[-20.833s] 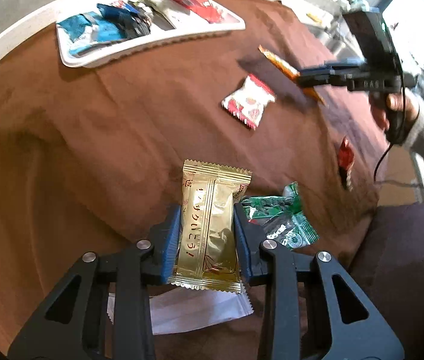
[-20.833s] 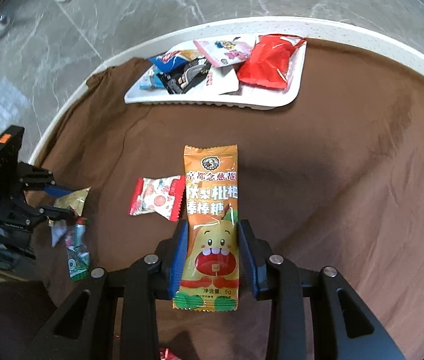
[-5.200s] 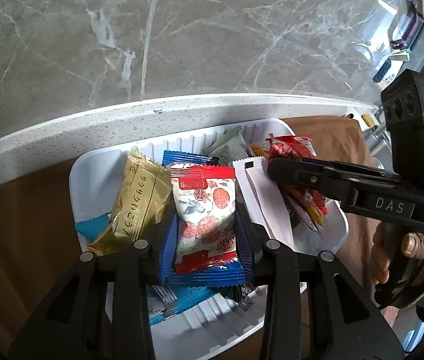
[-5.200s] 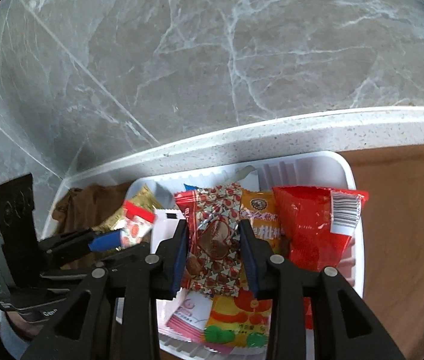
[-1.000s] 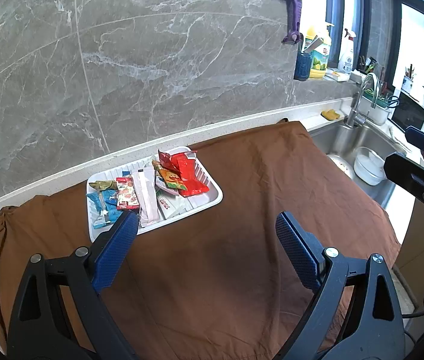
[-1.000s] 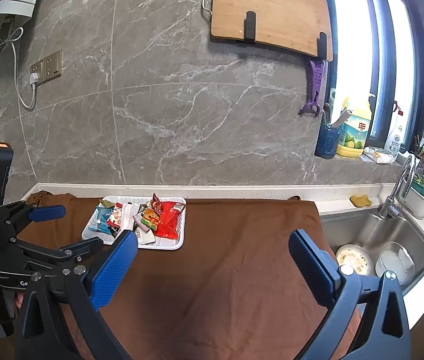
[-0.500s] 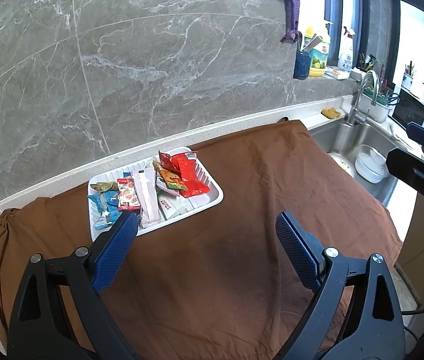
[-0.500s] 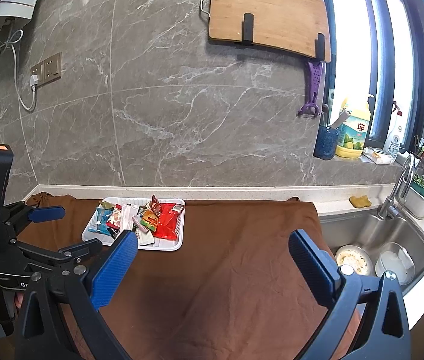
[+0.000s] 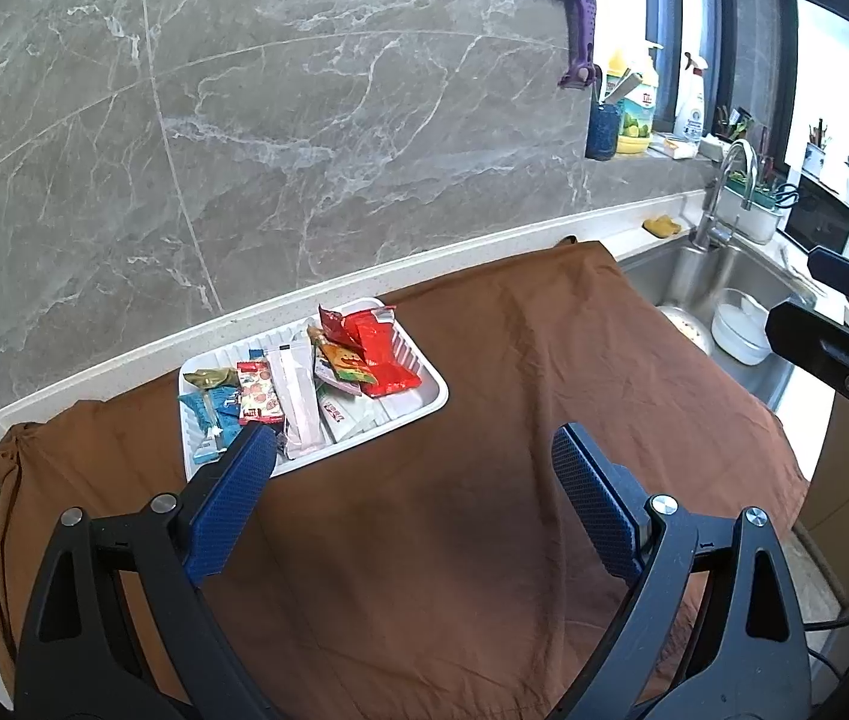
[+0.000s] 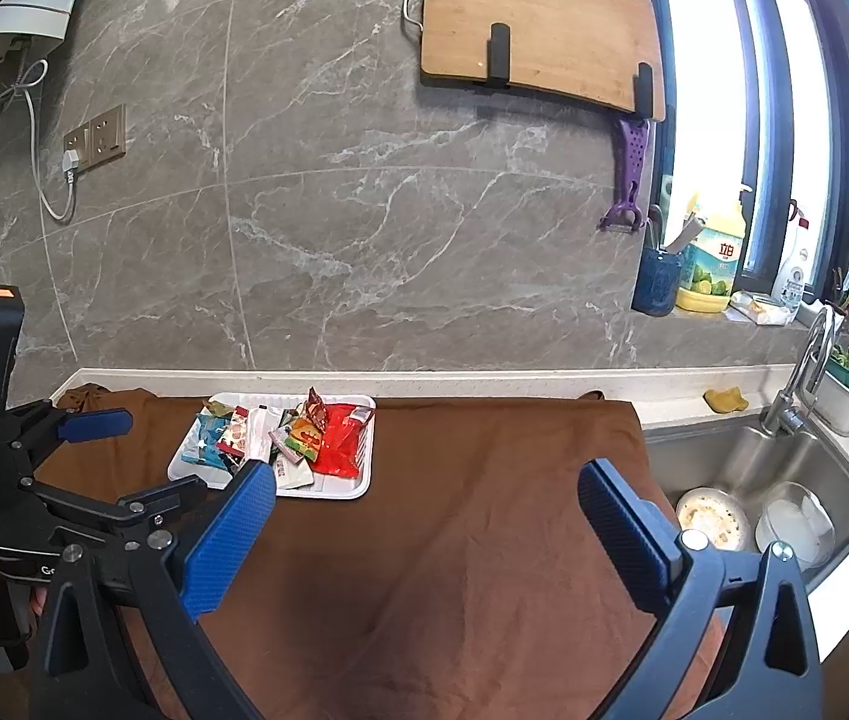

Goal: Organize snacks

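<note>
Lying heaped in the white tray at the far left of the cloth-covered counter, the snacks overlap one another: a red packet on the right, an orange one beside it, a pale strip in the middle, blue and gold wrappers on the left. Left tongs are held above the near cloth, jaws wide apart and holding nothing. Right tongs are likewise raised, spread and unloaded, well apart from the tray. A sink sits at right.
</note>
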Tool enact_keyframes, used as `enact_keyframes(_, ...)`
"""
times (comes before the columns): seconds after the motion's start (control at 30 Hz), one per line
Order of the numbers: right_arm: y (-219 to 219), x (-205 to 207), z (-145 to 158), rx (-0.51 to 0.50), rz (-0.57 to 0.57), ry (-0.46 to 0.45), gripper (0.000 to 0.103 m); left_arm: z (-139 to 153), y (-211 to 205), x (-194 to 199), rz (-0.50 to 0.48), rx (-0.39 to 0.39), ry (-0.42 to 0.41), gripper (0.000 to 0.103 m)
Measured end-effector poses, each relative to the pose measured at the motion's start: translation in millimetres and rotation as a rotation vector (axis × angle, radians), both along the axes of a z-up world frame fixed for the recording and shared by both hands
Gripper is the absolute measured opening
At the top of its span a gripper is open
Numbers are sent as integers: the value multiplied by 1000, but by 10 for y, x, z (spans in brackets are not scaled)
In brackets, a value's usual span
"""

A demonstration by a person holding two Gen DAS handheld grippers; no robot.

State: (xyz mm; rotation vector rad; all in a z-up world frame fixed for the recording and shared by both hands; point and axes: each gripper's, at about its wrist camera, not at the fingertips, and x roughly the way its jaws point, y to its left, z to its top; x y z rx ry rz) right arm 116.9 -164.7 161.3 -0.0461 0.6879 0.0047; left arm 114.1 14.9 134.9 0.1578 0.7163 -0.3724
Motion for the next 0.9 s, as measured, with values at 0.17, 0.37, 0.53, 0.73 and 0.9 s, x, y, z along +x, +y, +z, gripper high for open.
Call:
enact_keyframes(0.17,-1,-2,-1,1,1,-1,103,8,0,-1,-2,15,-20,94)
enact_keyframes(0.37,8,-1,-30,4,2,-1,103,52,-42,-59,11,77,-93,94)
enact_keyframes(0.53,10,-2,-46,10,2,2,103,196,-22,-182,31,74,-208,94)
enact_keyframes(0.73,33,-18,-77,23,4,6,103,339,42,-250,65,38,-257,94)
enact_keyframes(0.9,38,-39,-104,29,1,13,103,397,75,-268,95,47,-289,94)
